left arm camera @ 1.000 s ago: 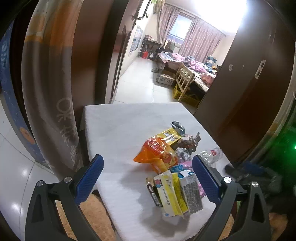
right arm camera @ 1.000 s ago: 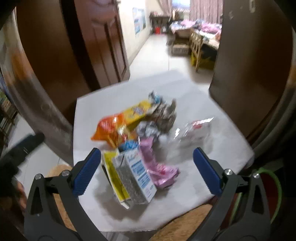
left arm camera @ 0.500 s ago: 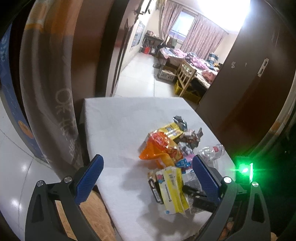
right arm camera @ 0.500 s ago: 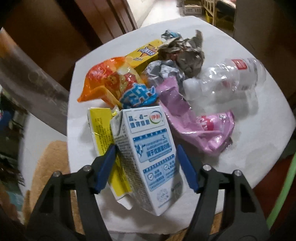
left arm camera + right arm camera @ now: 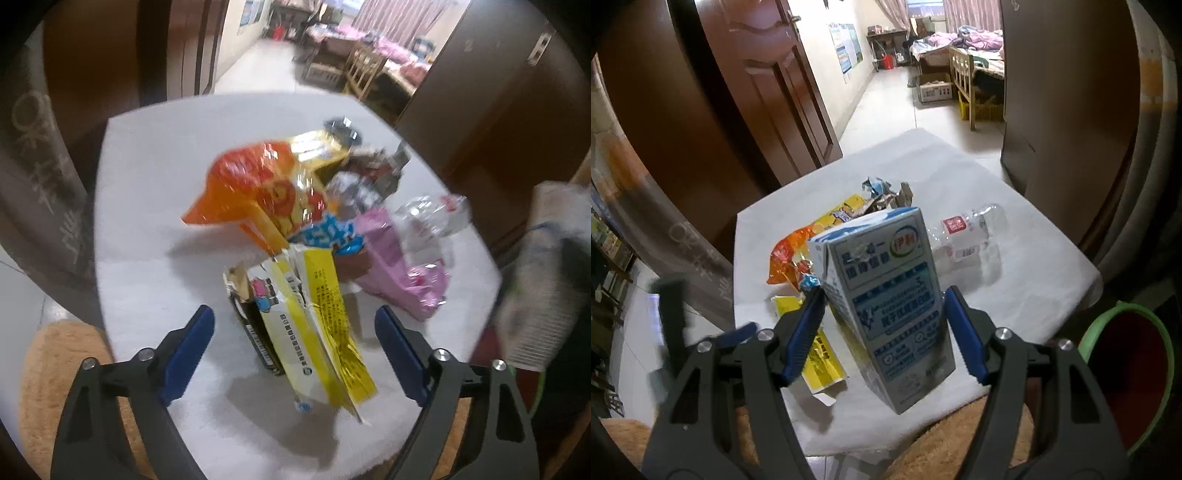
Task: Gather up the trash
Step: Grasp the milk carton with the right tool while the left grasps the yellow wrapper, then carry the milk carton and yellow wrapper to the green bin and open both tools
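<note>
Two hand-held grippers work over one small desk (image 5: 1027, 266) covered in white cloth, its trash bunched in the middle with bare cloth all round. In the right wrist view, going left to right: the desk's left edge drops to pale floor tiles beside a brown door (image 5: 764, 92); its far edge faces an open tiled corridor; its right edge runs close to a dark brown panel; off the near right corner stands a green-rimmed red bucket (image 5: 1126, 369).

The left hand-held gripper (image 5: 295, 343) has just been closing; its blue pads stand fairly wide on either side of a torn yellow and white foil packet (image 5: 314, 328), touching neither side of it. That packet lies with its long axis running from the near edge away toward the pile, its torn end nearest the camera. Behind it sit a crumpled orange snack bag (image 5: 258, 192), a pink plastic wrapper (image 5: 402, 280) and a crushed clear plastic bottle (image 5: 432, 218) to the right.

The right hand-held gripper (image 5: 882, 332) is clamped on a white and blue milk carton (image 5: 886, 295), a pad pressed on each narrow side. The carton appears lifted clear of the cloth, near the desk's near edge, its long axis roughly upright and leaning away, gabled top farthest from the camera.
</note>
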`<state>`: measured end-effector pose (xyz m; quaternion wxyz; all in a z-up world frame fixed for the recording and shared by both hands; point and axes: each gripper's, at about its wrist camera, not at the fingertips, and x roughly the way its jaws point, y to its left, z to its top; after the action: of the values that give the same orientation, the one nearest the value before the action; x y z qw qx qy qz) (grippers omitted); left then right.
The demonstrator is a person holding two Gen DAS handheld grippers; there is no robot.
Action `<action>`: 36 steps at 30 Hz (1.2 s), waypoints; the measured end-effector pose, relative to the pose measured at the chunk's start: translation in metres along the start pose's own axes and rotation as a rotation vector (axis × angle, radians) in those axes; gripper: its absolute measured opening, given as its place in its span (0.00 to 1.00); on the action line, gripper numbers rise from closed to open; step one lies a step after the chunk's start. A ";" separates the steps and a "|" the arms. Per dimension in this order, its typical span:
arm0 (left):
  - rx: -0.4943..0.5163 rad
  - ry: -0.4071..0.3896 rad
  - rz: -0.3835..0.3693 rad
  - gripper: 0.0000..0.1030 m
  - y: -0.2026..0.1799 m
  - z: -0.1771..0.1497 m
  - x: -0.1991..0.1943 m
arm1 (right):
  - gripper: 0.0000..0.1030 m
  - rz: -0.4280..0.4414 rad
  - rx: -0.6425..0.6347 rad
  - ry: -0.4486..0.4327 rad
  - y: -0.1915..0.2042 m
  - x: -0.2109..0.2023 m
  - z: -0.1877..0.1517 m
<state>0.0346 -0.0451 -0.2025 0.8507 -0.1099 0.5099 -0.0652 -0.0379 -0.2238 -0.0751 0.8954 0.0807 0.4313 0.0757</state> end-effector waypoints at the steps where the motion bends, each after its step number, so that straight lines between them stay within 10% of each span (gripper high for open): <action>1: 0.018 0.011 0.017 0.66 -0.004 -0.001 0.008 | 0.63 0.002 -0.003 -0.003 0.001 -0.002 0.000; 5: 0.051 0.018 -0.016 0.23 -0.006 -0.004 0.011 | 0.63 0.016 -0.020 -0.012 0.005 -0.007 -0.001; 23: 0.122 -0.389 -0.079 0.22 -0.027 0.034 -0.152 | 0.63 0.098 -0.073 -0.170 0.013 -0.069 0.021; 36: 0.232 -0.373 -0.224 0.22 -0.107 0.002 -0.166 | 0.63 0.125 0.030 -0.210 -0.062 -0.105 0.004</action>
<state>-0.0419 -0.1117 -0.0330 0.9245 -0.0774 0.3176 -0.1961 -0.0953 -0.3061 -0.0055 0.9280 0.1282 0.3302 0.1160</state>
